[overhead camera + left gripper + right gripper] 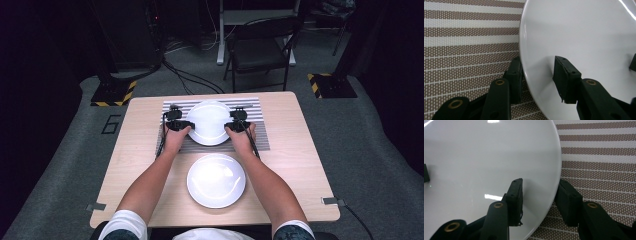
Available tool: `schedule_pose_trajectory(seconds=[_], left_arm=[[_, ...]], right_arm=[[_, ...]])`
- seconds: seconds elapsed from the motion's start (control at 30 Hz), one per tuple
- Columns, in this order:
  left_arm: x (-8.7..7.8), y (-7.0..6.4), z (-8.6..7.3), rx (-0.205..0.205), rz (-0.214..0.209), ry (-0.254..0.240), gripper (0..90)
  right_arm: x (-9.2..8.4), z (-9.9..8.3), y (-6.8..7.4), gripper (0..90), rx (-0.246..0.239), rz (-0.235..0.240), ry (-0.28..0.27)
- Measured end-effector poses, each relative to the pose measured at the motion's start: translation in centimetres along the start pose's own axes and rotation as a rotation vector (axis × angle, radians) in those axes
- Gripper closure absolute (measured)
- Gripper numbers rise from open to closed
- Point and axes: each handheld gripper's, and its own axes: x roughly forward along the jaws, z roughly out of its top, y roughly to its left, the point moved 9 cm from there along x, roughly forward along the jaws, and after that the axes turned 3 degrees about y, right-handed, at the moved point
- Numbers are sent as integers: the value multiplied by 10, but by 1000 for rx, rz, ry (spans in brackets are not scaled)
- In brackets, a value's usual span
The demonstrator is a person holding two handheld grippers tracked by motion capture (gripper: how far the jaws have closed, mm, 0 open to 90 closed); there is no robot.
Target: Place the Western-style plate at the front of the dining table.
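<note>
Two plates on the table: far plate [208,121] on the striped mat [255,142], near plate [216,180] on bare wood, close to the person. Table [300,165] light brown.

Left gripper [178,124] at the far plate's left edge, right gripper [238,125] at its right edge. Same plate between both, right across from each other. Both about equally near to it, one per side.

In the left gripper view, far plate [579,37] rim between the jaws: one jaw above the white face, one jaw out over the mat [469,50], beside and maybe under the edge. Left gripper [539,80] partly open around the rim. Cannot tell if squeezing yet; a gap shows by the inner jaw.

In the right gripper view, same thing the other way round. Far plate [486,157] rim between the jaws of the right gripper [540,200], one jaw on the white side, one on the mat [599,157] side. Partly open too, no firm pinch seen.

Probably a two-handed lift of the far plate, maybe toward the near plate. Needs both sides to close and rise together, level, or the plate tips. Smooth and shiny, so likely slippery at the rim.
</note>
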Motion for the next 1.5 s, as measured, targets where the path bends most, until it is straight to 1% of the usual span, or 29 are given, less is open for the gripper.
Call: schedule_pose_trajectory(seconds=[0.1, 0.17, 0.2, 0.33, 0.4, 0.53, 0.57, 0.73, 0.77, 0.8, 0.9, 1.03, 1.13, 1.23, 1.27, 1.33, 1.43, 1.5], left_arm=[[2, 0, -1, 4, -2, 5, 597], [3, 0, -1, 5, 0, 5, 596], [3, 1, -1, 4, 1, 5, 597], [4, 2, 0, 2, 0, 3, 597], [5, 2, -1, -1, -1, 3, 596], [7, 2, -1, 2, 5, 3, 596], [7, 2, -1, 1, 7, 2, 596], [8, 3, -1, 1, 12, 3, 596], [8, 4, -1, 2, 13, 2, 596], [8, 4, -1, 3, 14, 2, 597], [9, 4, -1, 7, 17, 4, 597], [10, 4, -2, 13, 15, 10, 597], [11, 4, -3, 10, 12, 13, 597], [12, 4, -3, 9, 14, 12, 596], [12, 4, -4, 10, 15, 12, 596], [13, 4, -4, 10, 14, 14, 596], [13, 5, -5, 13, 14, 22, 596], [14, 5, -5, 12, 16, 23, 595]], right_arm=[[1, -1, -1, 579, 1, 3, 7], [2, -1, -1, 579, 6, -3, 8], [3, -1, -2, 580, 0, -3, 6], [3, -2, 0, 580, 23, 2, 22], [5, -2, -1, 580, 6, 4, 12], [7, -2, -1, 578, 13, 0, 18], [8, -2, -2, 578, 1, 0, 11], [9, -4, -1, 577, 12, 1, 23], [10, -3, -1, 577, 2, 0, 17], [10, -4, -1, 576, 6, 1, 21], [11, -4, -2, 575, -11, -6, 22], [12, -5, -3, 574, -5, -10, 30], [12, -6, -3, 574, 0, -9, 33], [13, -6, -4, 574, -8, -10, 34], [13, -7, -3, 573, 1, -11, 40], [14, -7, -4, 572, -1, -13, 44], [14, -8, -4, 573, 10, -10, 51], [15, -8, -5, 569, 2, -9, 51]])
